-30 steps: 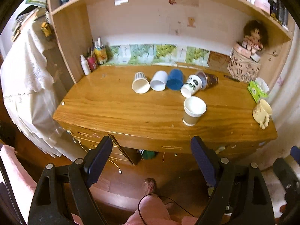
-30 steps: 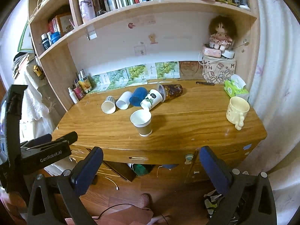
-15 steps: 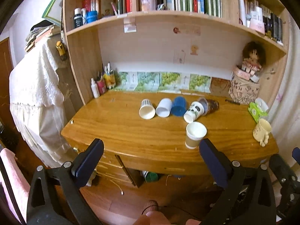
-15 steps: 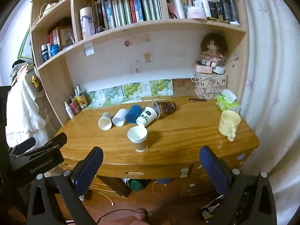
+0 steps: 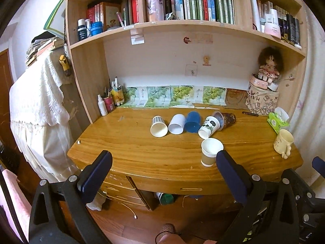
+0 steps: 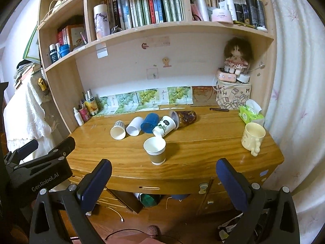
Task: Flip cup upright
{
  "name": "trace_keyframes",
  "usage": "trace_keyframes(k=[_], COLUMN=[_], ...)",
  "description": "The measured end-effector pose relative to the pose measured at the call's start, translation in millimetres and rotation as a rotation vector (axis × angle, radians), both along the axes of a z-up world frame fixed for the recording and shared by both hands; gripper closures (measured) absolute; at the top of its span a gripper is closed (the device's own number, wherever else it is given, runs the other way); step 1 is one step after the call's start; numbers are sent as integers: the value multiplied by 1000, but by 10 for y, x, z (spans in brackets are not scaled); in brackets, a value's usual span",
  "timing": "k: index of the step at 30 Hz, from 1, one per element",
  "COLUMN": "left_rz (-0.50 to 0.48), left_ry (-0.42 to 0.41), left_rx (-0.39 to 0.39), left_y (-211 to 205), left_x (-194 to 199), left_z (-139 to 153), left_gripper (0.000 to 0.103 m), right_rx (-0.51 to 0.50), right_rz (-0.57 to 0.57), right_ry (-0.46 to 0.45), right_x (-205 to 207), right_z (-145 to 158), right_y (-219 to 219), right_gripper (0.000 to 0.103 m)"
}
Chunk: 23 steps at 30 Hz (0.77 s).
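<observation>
Both grippers gape empty (left gripper (image 5: 163, 169), right gripper (image 6: 163, 178)); only right wrist view shows curtain (image 6: 294, 81)

Brown-sleeved white paper cup (image 5: 210, 154) base partly hidden behind left tongs' finger (image 5: 231, 178). Book spines (image 6: 146, 10) too small to read. Right tongs cut off at left-wrist view's edge.

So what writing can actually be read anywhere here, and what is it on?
"GenRobot.AI": on the black body of the left gripper, seen in the right wrist view.
"H", "U", "M": large letters on the patterned bag under the doll.
Book spines, jars and bottles on the shelves, the grape leaflets, the panda cup: too small or blurred to read.
</observation>
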<state>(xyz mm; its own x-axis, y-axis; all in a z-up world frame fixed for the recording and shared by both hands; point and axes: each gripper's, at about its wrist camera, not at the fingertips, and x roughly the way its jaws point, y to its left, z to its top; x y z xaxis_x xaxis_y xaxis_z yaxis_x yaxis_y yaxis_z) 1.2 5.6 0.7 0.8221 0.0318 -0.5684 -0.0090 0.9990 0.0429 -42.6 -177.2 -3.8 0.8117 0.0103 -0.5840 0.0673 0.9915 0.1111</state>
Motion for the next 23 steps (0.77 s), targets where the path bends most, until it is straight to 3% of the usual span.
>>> trace_keyframes(k=[23], left_rz=[-56], left_ry=[-14], left_rx=[-7], left_y=[-53], left_x=[-25], left_z=[23], left_gripper=[1], right_rx=[0], right_rz=[4], right_ry=[8], right_x=[-12], right_z=[-10], right_y=[-12], right_gripper=[0])
